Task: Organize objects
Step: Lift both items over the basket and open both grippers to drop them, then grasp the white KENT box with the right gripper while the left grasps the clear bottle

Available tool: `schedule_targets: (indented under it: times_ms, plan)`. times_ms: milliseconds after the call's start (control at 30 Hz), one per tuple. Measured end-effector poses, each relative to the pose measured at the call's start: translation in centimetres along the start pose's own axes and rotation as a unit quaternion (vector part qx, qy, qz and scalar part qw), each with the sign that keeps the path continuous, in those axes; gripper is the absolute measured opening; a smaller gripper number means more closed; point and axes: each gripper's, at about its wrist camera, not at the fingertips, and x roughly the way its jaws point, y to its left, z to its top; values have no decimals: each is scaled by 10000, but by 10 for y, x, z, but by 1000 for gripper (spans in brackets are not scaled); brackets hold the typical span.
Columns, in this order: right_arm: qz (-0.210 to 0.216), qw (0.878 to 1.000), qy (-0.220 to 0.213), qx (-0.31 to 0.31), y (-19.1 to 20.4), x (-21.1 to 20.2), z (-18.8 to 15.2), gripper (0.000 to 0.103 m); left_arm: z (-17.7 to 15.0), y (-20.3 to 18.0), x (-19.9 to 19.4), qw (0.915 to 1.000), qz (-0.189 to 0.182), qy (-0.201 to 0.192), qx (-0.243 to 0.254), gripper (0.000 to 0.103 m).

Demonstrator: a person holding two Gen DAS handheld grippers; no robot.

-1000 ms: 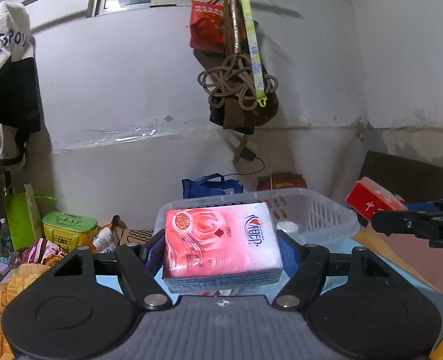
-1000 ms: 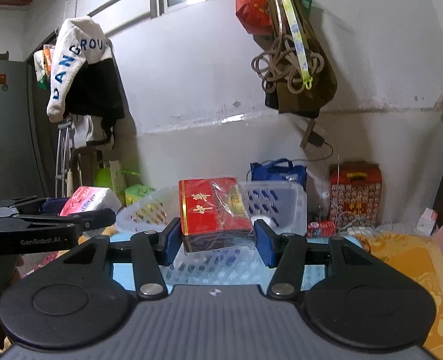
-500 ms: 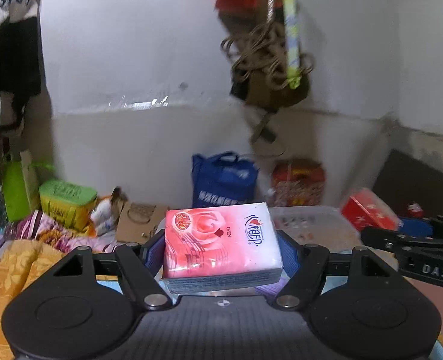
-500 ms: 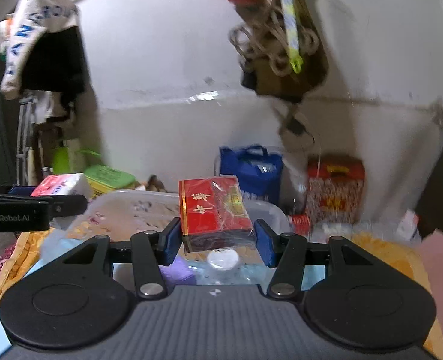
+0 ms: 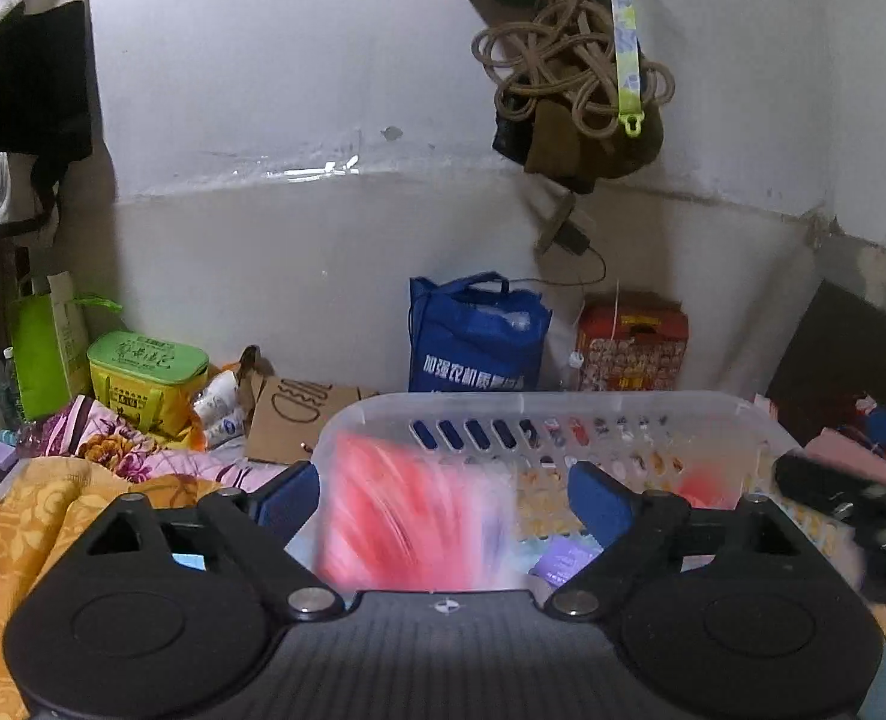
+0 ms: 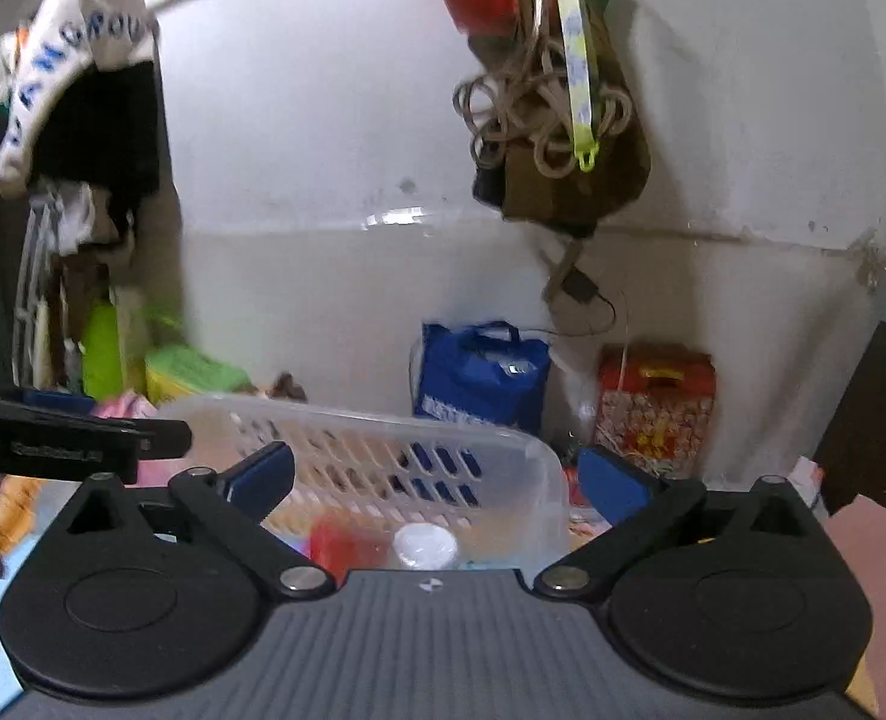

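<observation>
Clear see-through basket point(image 5: 562, 405) with rows of small slots. Blurry pink and red pack point(image 5: 407, 516) with a bit of white. Blue bag point(image 5: 475, 336) with white letters. Red box point(image 5: 631, 339) with tiny gold pictures. Green and yellow lunch bag point(image 5: 143, 378). Orange cloth point(image 5: 35, 504) with a yellow leaf pattern. Black left gripper point(image 5: 443, 498) with blue pads point(image 5: 598, 501). White bottle cap point(image 6: 425, 546).

Both wrist views sit close above the clear basket point(image 5: 562, 405) point(image 6: 383, 420), facing the white wall — sharing the blue bag point(image 5: 475, 339) point(image 6: 481, 375) at centre frame.
</observation>
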Motion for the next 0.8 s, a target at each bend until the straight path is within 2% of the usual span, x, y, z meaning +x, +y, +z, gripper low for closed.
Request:
schedule_targets:
  times_ms: [67, 133, 200, 300, 367, 433, 533, 600, 700, 800]
  plan:
    - [143, 9998, 43, 157, -1, -12, -1, 103, -2, 3, -10, 9997, -56, -227, -38, 93]
    - [128, 9992, 61, 375, -1, -27, -10, 103, -1, 4, -18, 9998, -48, -168, -58, 93]
    - [251, 9977, 403, 479, 3, -40, -23, 103, -8, 4, -35, 9997, -131, -212, 17, 93]
    - [621, 9935, 713, 626, 8, -61, -61, 103, -38, 1, -65, 9982, -399, -267, 368, 93]
    - [867, 9888, 913, 802, 13, -68, -88, 103, -60, -3, -72, 9978, -448, -138, 468, 93]
    - [984, 9849, 1271, 636, 21, -64, -103, 103, -77, -3, -70, 9976, -478, 67, 488, 93]
    - [1160, 9828, 1409, 272, 37, -64, -114, 103, -83, 6, -60, 9988, -313, 264, 275, 91]
    - [1386, 9792, 1479, 48, 47, -62, -116, 103, -84, 14, -55, 9982, -440, 391, 92, 91]
    - [1511, 9737, 1691, -233, 63, -57, -127, 102, -91, 8, -54, 9977, -449, 416, 274, 91]
    - [1492, 9700, 1839, -543, 72, -53, -135, 83, -98, -2, -53, 9962, -566, 472, 474, 91]
